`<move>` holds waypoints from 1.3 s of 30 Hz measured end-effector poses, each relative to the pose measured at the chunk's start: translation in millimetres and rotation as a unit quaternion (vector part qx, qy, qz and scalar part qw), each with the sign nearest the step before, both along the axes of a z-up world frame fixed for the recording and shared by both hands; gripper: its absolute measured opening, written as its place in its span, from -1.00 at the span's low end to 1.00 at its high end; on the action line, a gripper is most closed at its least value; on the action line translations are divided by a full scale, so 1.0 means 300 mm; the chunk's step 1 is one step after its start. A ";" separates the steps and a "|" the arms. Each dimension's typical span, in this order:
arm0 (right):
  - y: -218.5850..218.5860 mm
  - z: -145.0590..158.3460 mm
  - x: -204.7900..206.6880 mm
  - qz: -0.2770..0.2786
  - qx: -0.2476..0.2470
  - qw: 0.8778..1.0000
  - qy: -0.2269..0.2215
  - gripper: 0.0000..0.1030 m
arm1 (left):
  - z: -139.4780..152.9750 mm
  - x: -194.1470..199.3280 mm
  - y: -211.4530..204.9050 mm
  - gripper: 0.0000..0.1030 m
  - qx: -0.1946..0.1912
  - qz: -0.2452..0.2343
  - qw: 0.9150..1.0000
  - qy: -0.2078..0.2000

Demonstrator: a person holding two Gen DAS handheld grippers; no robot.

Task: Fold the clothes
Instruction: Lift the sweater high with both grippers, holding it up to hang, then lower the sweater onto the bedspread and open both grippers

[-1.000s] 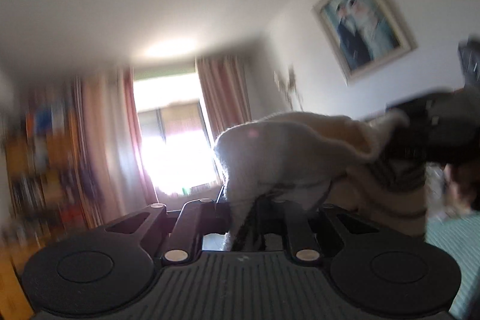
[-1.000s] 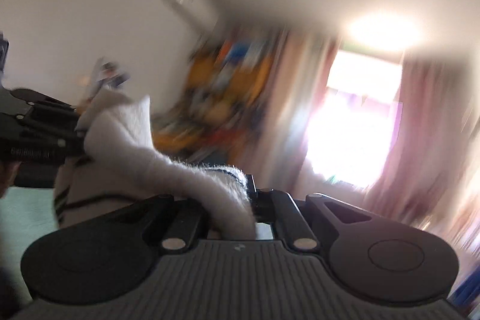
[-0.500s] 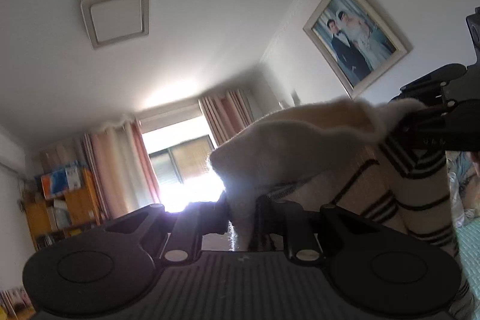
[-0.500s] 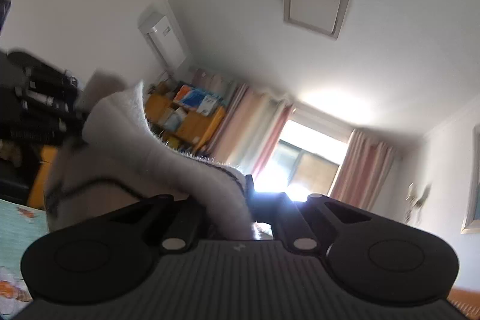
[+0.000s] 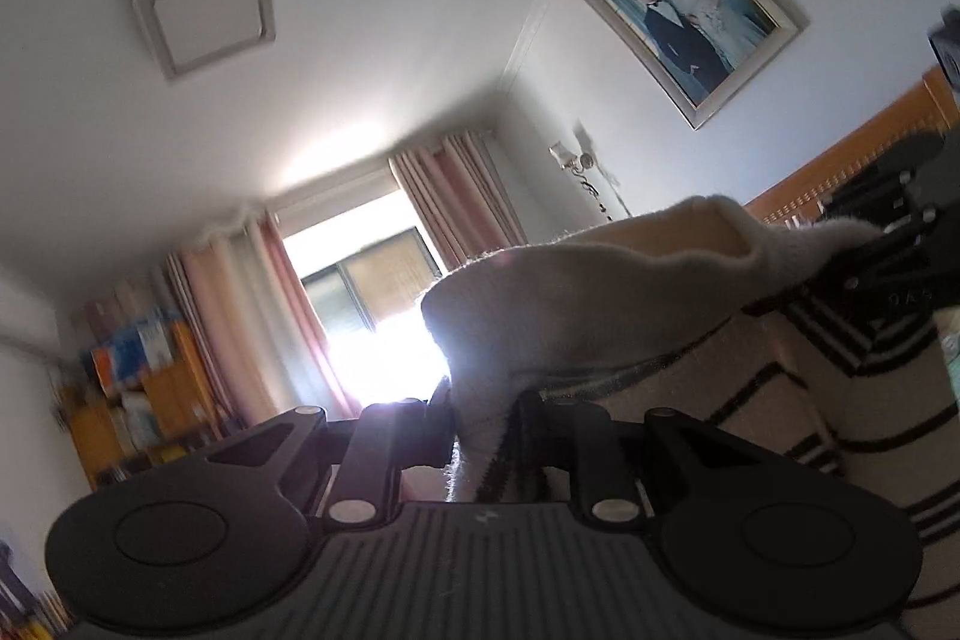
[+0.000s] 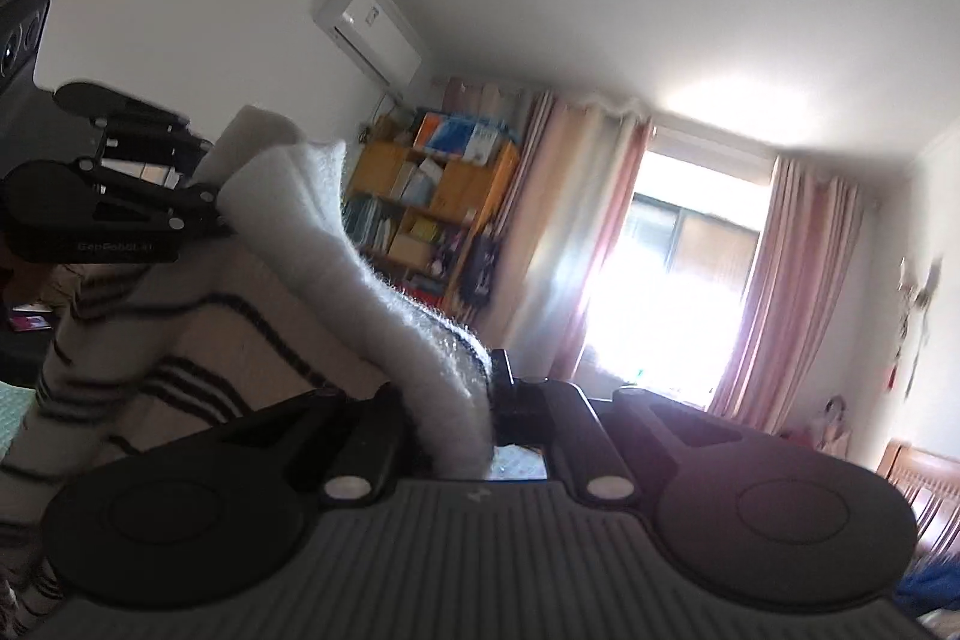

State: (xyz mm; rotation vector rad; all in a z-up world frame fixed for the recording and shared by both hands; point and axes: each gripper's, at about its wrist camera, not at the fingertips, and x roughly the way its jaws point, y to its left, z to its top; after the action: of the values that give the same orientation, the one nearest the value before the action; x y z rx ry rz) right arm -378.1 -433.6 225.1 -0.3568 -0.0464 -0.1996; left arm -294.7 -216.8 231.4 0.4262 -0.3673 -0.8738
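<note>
A cream sweater with thin black stripes (image 5: 606,298) hangs in the air, stretched between my two grippers. My left gripper (image 5: 480,424) is shut on one fuzzy edge, which bunches up between its jaws. At the right of the left wrist view, the right gripper (image 5: 888,274) pinches the other end. In the right wrist view the sweater (image 6: 324,280) runs from my right gripper (image 6: 462,400), shut on the fabric, up to the left gripper (image 6: 126,214) at the far left. The striped body drops below the held edge.
Both cameras look up into a bedroom. A bright window with pink curtains (image 5: 372,316) is ahead, with a wooden bookshelf (image 6: 420,214) beside it. A framed photo (image 5: 690,4) hangs above a wooden headboard (image 5: 864,154). An air conditioner (image 6: 372,34) sits high on the wall.
Both hands swung sideways with the sweater; the blur of a second ago has settled. The sweater's top edge now runs straighter between the grippers. Both grips have stayed on the fabric.
</note>
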 end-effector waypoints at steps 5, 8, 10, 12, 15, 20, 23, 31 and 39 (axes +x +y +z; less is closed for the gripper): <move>-0.054 0.026 0.056 -0.012 0.016 1.000 -0.005 -0.89 | 0.021 0.097 -0.078 -0.59 0.018 0.005 1.000 -0.002; -0.115 0.047 0.099 -0.024 0.031 0.999 -0.006 -0.89 | 0.052 0.182 -0.154 -0.59 0.013 0.004 1.000 0.011; -0.164 0.047 0.154 -0.035 0.039 0.999 -0.004 -0.88 | 0.040 0.255 -0.225 -0.52 0.018 0.011 1.000 0.016; -0.218 0.017 0.230 -0.053 0.042 0.998 0.000 -0.88 | 0.000 0.351 -0.322 -0.10 0.033 0.032 0.999 0.020; -0.321 -0.061 0.381 -0.087 0.076 0.992 0.043 -0.28 | -0.101 0.561 -0.518 0.64 0.082 0.077 0.991 0.074; -0.559 -0.322 0.575 -0.121 0.220 0.952 0.176 0.36 | -0.457 0.821 -0.641 0.76 0.176 0.084 0.954 0.227; -0.547 -0.522 0.506 -0.120 0.223 0.947 0.196 0.40 | -0.696 0.854 -0.583 0.74 0.201 0.104 0.937 0.265; -0.592 -0.894 0.281 -0.160 0.417 0.876 0.183 0.45 | -0.959 0.865 -0.265 0.72 0.059 0.119 0.872 0.471; -0.442 -1.083 0.053 -0.160 0.474 0.847 0.180 0.46 | -1.166 0.702 -0.043 0.77 0.066 0.135 0.826 0.543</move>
State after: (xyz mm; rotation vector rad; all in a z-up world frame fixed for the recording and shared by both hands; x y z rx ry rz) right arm -362.2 -566.1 -99.9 0.6048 0.4797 -0.4551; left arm -84.1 -229.7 -118.4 0.0481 0.8014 -0.7365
